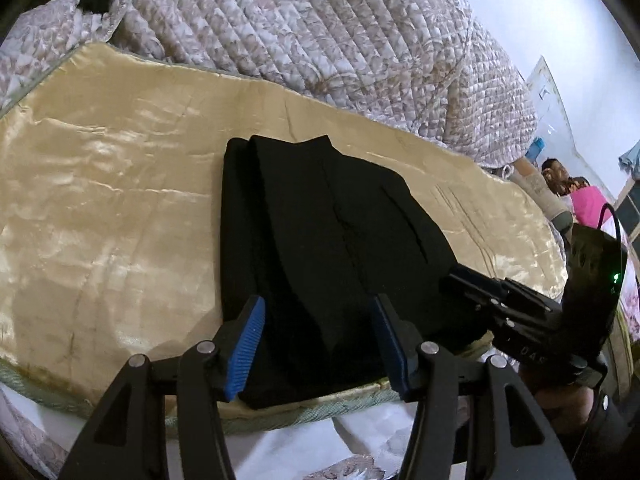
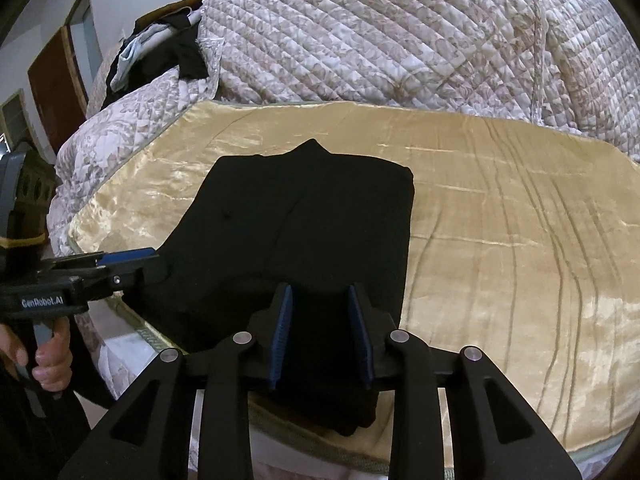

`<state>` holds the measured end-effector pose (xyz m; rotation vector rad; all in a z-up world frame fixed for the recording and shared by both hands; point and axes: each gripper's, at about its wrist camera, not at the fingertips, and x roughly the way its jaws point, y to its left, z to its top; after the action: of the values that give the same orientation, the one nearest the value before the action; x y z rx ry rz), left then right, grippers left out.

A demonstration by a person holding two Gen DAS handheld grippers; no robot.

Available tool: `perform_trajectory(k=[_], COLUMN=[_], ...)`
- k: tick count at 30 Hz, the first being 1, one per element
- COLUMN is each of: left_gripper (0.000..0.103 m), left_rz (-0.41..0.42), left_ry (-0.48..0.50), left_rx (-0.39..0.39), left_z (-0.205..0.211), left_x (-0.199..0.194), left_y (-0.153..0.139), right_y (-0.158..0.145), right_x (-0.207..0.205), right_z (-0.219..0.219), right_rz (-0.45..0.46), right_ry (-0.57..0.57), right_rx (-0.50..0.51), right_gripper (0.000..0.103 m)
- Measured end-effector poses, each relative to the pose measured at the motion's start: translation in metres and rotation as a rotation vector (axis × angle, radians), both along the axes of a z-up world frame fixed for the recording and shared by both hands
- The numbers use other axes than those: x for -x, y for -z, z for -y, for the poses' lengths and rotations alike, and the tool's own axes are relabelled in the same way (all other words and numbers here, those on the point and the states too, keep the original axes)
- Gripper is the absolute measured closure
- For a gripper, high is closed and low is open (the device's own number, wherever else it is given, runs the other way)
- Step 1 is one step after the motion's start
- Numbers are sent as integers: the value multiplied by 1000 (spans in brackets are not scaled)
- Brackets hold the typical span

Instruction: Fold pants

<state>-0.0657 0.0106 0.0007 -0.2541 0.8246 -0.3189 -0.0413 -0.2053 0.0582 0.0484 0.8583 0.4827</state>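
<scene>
Blue ribbed pads on the left gripper (image 1: 316, 344) stand spread wide, nothing between them, hovering over the near end of the pants (image 1: 320, 248). Right gripper (image 2: 320, 336) has its jaws apart too, narrower gap, poised over the near right corner of the pants (image 2: 296, 232); can't tell if the pads touch the cloth, but nothing is pinched. In the left wrist view the right gripper (image 1: 472, 284) comes in from the right, tips at the pants' edge. In the right wrist view the left gripper (image 2: 132, 262) enters from the left at the pants' other edge, with the person's hand (image 2: 48, 356) on its grip. Pants are black, folded into a compact stack, lying flat on the gold satin blanket (image 1: 100, 200), near end right at the blanket's front green-trimmed edge. Beyond the blanket, a quilted floral comforter (image 2: 400, 40) is heaped up. Far left in the right wrist view, a pile of dark and light-blue clothes (image 2: 160, 52) sits on the bed, brown door (image 2: 56, 88) behind. Far right in the left wrist view, a person in pink (image 1: 584, 200).
</scene>
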Motion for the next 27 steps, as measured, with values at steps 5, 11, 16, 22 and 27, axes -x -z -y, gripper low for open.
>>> perform_trajectory(k=[5, 11, 16, 22, 27], left_gripper=[49, 78, 90, 102, 102], left_rz=[-11, 7, 36, 49, 35], left_ry=[-16, -45, -59, -71, -93], left_rx=[6, -33, -53, -89, -89], left_z=[-1, 0, -3, -11, -14], left_x=[-1, -1, 4, -4, -6], left_y=[3, -1, -8, -12, -10], right_y=[0, -1, -2, -12, -1], right_x=[1, 0, -1, 2, 3], right_z=[-1, -2, -2, 1, -14], right_rz=[0, 0, 0, 24, -4], right_ry=[0, 4, 4, -2, -53], right_rx=[0, -4, -3, -44, 23], right_gripper=[70, 69, 69, 69, 69])
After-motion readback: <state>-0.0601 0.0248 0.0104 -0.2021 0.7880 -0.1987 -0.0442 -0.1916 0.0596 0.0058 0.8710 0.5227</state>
